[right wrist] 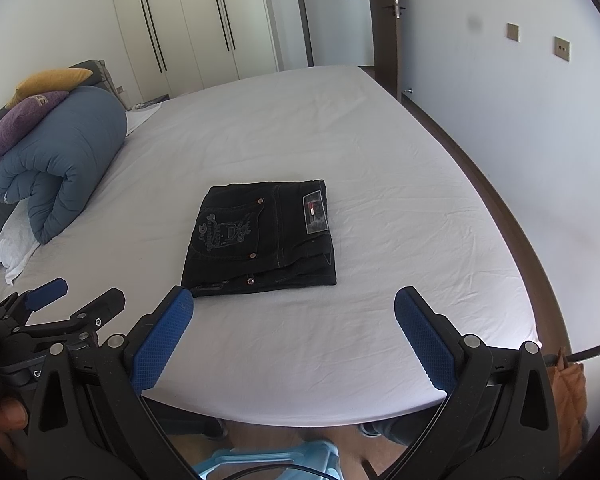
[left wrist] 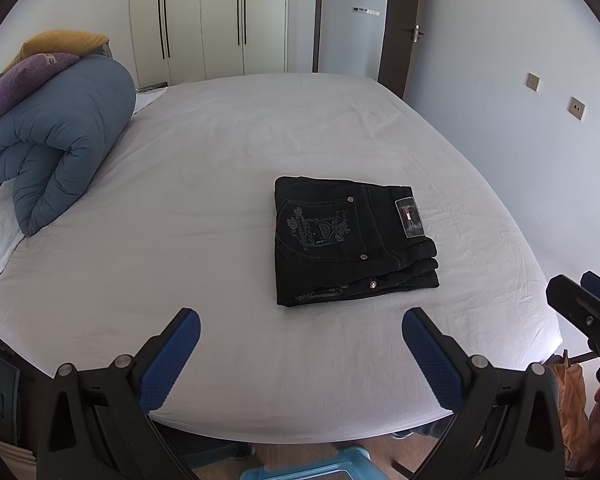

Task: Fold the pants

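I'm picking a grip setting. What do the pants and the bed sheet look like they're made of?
Pants: likely black denim, matte, judging by contrast topstitching, metal rivets, an embroidered back pocket and a waistband patch. Bed sheet: looks like thin woven cotton or similar, matte white with fine creases; exact fibre unclear.

My black pants [left wrist: 352, 240] lie folded into a compact rectangle on the bed, back pocket and waistband label facing up.
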A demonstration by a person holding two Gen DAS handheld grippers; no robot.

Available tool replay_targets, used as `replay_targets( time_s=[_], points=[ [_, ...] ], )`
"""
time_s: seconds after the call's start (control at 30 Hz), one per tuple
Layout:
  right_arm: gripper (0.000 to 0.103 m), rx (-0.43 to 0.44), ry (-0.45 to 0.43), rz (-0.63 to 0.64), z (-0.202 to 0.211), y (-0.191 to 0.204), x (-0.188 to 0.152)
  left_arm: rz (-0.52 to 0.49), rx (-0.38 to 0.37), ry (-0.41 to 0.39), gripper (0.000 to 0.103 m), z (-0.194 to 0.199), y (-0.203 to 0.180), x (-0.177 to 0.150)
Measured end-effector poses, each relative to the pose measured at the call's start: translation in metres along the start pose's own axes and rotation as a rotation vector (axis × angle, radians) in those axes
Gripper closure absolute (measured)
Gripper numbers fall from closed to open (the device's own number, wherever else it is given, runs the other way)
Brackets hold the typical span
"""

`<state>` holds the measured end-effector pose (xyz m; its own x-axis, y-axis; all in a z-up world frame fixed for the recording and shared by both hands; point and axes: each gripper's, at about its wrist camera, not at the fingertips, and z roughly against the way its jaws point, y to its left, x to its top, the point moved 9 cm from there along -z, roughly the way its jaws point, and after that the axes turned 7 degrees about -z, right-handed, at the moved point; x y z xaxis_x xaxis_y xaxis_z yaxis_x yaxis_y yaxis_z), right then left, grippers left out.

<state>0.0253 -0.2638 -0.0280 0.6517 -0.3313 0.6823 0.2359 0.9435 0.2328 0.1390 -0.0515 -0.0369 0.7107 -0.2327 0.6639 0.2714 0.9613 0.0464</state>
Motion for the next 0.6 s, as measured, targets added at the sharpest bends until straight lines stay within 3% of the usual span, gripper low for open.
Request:
replay_targets(
  time_s=[0.6],
  points=[
    [0.000, 0.012, 0.028, -0.025, 0.002, -0.002, -0.013, -0.023, 0.013, -0.006, 0.000, 0.005, 0.000, 0.002]
  ],
)
